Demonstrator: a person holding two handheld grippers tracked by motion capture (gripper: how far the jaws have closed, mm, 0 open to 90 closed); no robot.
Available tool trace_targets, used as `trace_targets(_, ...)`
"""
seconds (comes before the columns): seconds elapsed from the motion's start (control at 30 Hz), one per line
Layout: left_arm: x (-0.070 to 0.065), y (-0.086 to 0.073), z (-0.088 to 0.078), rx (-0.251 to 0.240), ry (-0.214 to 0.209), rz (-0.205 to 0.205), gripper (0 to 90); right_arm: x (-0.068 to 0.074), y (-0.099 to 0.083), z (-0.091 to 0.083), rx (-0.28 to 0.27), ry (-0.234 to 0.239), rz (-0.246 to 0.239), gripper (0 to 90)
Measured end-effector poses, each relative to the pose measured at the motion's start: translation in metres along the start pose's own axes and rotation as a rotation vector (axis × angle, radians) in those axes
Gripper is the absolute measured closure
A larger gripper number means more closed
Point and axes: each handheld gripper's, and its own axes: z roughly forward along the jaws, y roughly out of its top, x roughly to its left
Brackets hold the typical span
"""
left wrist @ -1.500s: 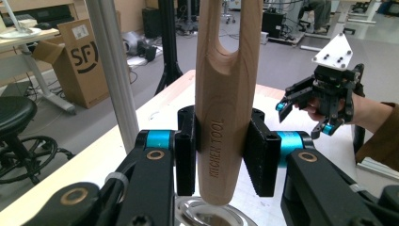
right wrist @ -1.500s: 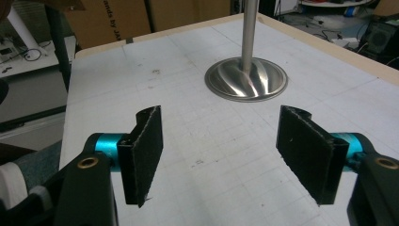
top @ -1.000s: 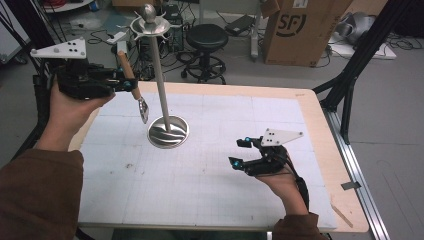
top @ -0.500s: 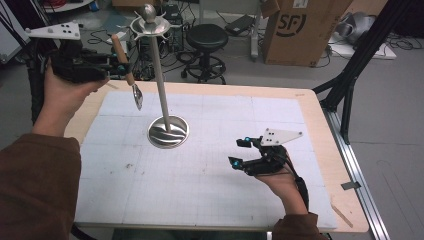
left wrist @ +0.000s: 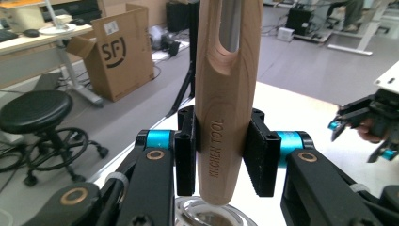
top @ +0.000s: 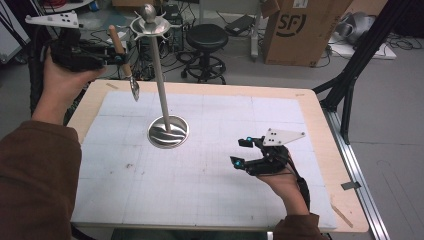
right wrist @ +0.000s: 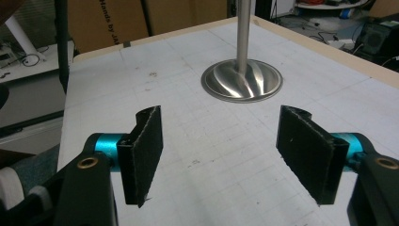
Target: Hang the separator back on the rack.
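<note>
My left gripper (top: 116, 56) is raised over the table's far left corner, shut on the wooden handle (left wrist: 225, 94) of a kitchen tool. The tool hangs nearly upright, its small metal head (top: 134, 87) pointing down just left of the stand's pole (top: 161, 75). The metal stand has a round base (top: 168, 131) on the white mat and a hooked crown (top: 149, 22) at the top, level with my left gripper. My right gripper (top: 239, 152) rests low at the mat's front right, jaws open and nothing between them, facing the stand's base (right wrist: 242, 80).
A wooden rim (top: 320, 130) frames the white gridded mat (top: 210, 195). Behind the table stand a black stool (top: 206, 37) and a cardboard box (top: 295, 30). Black tripod legs (top: 350, 85) rise beside the table's right edge.
My left hand has lifted the tool up and toward the far left, so its metal head now hangs higher beside the pole. The right gripper has stayed where it was.
</note>
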Motion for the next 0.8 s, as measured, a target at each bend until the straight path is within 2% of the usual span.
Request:
trace_targets(0.17, 0.004, 0.007, -0.002, 0.02, 0.015, 0.017, 68.2, 0.001, 0.0, 0.0, 0.003, -0.001, 0.0, 31.5)
trace_targets(0.37, 0.009, 0.01, -0.003, 0.025, 0.039, 0.009, 68.2, 0.001, 0.0, 0.0, 0.004, -0.001, 0.0, 31.5)
trace_targets(0.57, 0.011, 0.01, 0.002, 0.034, 0.03, 0.008, 68.2, 0.0, 0.0, 0.0, 0.003, 0.0, 0.001, 31.6)
trace_targets(0.67, 0.013, 0.011, 0.004, 0.05, 0.039, 0.008, 68.2, 0.0, 0.0, 0.001, 0.007, 0.001, 0.001, 31.8)
trace_targets(0.8, 0.014, 0.014, 0.005, 0.044, 0.044, 0.009, 68.2, -0.001, -0.001, 0.001, 0.006, 0.004, 0.003, 31.8)
